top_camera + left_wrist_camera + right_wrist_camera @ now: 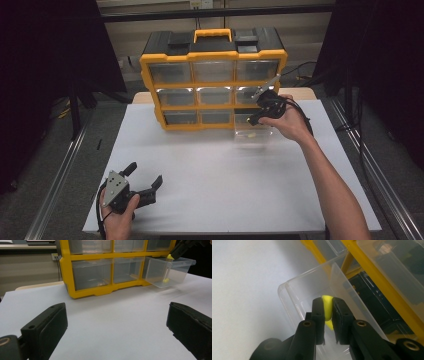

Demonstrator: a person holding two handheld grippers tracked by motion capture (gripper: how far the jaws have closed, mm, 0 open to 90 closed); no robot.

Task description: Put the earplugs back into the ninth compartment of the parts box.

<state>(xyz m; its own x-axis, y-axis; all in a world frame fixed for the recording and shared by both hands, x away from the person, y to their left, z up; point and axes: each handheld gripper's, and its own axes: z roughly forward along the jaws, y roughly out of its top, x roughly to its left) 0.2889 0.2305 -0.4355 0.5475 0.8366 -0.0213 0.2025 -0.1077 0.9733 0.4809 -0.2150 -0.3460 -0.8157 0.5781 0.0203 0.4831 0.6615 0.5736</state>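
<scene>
A small yellow piece is pinched tight between the nearly closed jaws of the right gripper, held just above the pulled-out clear drawer so it can be dropped inside. The left gripper is kept wide open with nothing between its jaws, resting low over the white surface.

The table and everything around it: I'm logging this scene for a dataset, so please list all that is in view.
Drawer cabinet: one, yellow frame, black top, nine clear drawers, far edge of table.
Pulled-out drawer: one, clear, bottom right slot, sticking out over table.
Small yellow piece in the drawer: one, on the drawer's floor.
Yellow piece: one, pinched between right gripper's jaws above the open drawer.
Table: one, white top.
Left gripper: black, jaws open, near left corner of table.
Right gripper: black, shut on yellow piece.
Hands: two, one holding each gripper.
</scene>
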